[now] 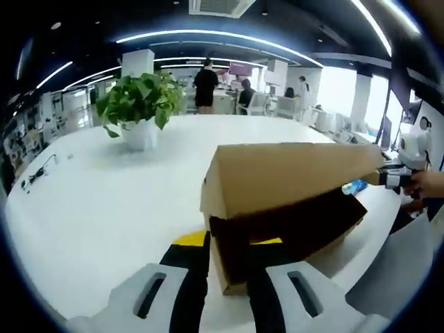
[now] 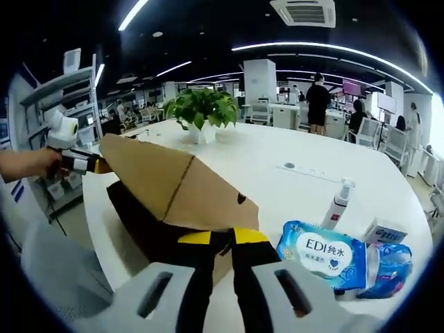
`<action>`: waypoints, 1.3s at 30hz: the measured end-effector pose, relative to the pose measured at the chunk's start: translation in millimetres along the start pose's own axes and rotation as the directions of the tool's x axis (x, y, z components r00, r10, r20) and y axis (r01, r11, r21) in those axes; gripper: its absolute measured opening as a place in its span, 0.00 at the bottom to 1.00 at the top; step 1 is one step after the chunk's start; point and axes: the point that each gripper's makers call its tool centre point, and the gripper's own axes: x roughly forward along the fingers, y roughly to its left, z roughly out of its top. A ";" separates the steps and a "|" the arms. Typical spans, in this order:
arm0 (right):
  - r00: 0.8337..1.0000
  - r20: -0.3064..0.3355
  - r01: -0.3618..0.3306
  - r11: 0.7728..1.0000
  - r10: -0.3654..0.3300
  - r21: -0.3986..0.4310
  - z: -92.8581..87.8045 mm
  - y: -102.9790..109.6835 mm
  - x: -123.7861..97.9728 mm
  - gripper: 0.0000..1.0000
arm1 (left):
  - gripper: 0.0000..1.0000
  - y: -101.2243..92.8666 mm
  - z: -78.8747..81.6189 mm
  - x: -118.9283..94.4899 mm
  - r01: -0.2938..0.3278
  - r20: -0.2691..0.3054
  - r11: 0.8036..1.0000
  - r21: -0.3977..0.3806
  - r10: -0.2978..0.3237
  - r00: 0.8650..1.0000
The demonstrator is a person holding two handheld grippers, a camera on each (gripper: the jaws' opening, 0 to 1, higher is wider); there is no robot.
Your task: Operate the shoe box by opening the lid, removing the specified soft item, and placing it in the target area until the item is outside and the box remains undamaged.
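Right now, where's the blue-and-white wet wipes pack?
In the right gripper view, the blue-and-white wet wipes pack lies on the white table, lower right, between the brown cardboard shoe box and a small white carton, below the white spray bottle.

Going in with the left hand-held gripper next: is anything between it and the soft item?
Yes: the lid is part-raised and slopes over the dark opening of the box, ahead of the left hand-held gripper. The inside is too dark to make out the item.
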 end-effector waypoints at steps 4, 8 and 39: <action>1.000 -0.007 -0.017 0.999 0.017 -0.033 -4.5 5.9 -2.1 0.11 | 0.20 -4.3 -3.2 -0.2 0.015 -0.010 0.999 0.036 -0.015 1.000; 0.999 -0.010 -0.043 0.998 0.043 -0.044 -9.6 13.5 -4.1 0.16 | 0.27 -7.0 -6.2 -1.7 0.033 -0.019 0.997 0.069 -0.032 0.999; 0.983 -0.114 -0.162 0.968 0.142 -0.191 -53.0 51.3 -16.3 0.29 | 0.41 -22.2 -52.7 -5.8 0.115 -0.135 0.974 0.194 -0.090 0.987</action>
